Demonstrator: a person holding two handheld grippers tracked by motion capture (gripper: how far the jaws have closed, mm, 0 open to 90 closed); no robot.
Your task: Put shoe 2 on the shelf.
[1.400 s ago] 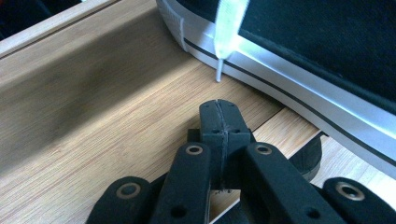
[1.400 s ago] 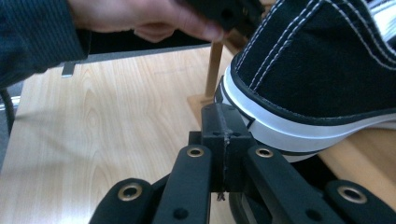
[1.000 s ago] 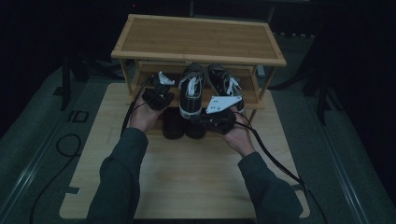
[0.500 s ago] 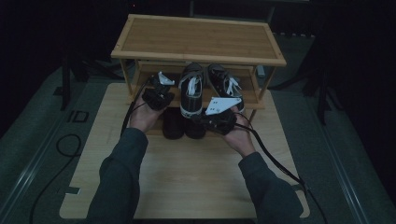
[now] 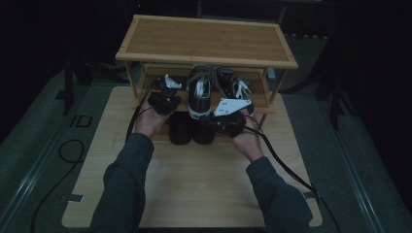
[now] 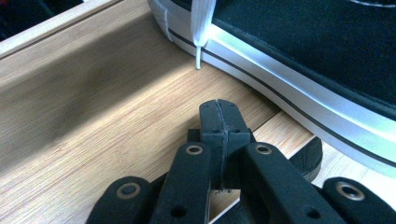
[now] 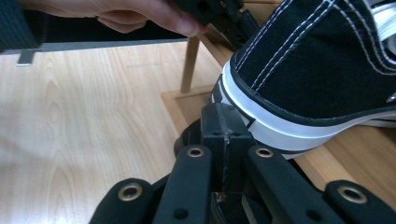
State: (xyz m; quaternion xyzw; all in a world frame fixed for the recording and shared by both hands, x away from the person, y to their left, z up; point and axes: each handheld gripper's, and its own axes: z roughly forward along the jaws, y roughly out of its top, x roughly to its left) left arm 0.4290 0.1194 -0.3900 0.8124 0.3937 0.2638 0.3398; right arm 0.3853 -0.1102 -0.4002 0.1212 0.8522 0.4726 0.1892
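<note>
A bamboo shoe rack [image 5: 209, 41] stands at the far side of the wooden table. Two black sneakers with white soles sit on its middle shelf, one [image 5: 199, 90] beside the other [image 5: 234, 86]. My left gripper [image 5: 166, 93] hovers over that shelf [image 6: 93, 107], left of the nearer sneaker [image 6: 327, 56]; it [image 6: 219, 116] is shut with nothing between its jaws. My right gripper [image 5: 214, 119] is shut and empty too, its tip [image 7: 224, 123] close to that sneaker's heel [image 7: 317, 70].
A pair of dark shoes [image 5: 180, 128] lies at the foot of the rack, between my hands. Black cables [image 5: 286, 165] trail from both grippers across the table [image 5: 194, 189]. The other hand [image 7: 140, 14] appears at the top of the right gripper view.
</note>
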